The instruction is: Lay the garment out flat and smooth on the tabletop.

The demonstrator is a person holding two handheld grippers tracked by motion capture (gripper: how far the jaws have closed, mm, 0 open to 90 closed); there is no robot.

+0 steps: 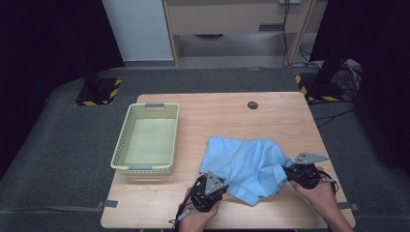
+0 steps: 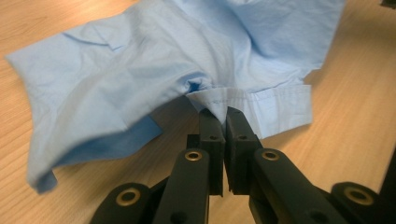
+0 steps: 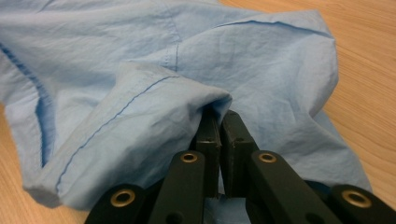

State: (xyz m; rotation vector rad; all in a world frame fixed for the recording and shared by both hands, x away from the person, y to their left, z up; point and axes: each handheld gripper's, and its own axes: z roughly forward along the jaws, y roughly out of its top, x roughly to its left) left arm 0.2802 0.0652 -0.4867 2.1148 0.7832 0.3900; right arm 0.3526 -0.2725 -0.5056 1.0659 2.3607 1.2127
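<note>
Pinching a crumpled light-blue cotton shirt (image 1: 244,164) on the wooden counter (image 1: 270,116): left gripper (image 2: 219,114) and right gripper (image 3: 219,116) both clenched on fabric.

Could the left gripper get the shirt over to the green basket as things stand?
Probably yes. The left gripper is shut on the blue shirt, and bare table lies between it and the green basket, whose top is open. The right gripper also grips the shirt, so it must follow or let go.
</note>
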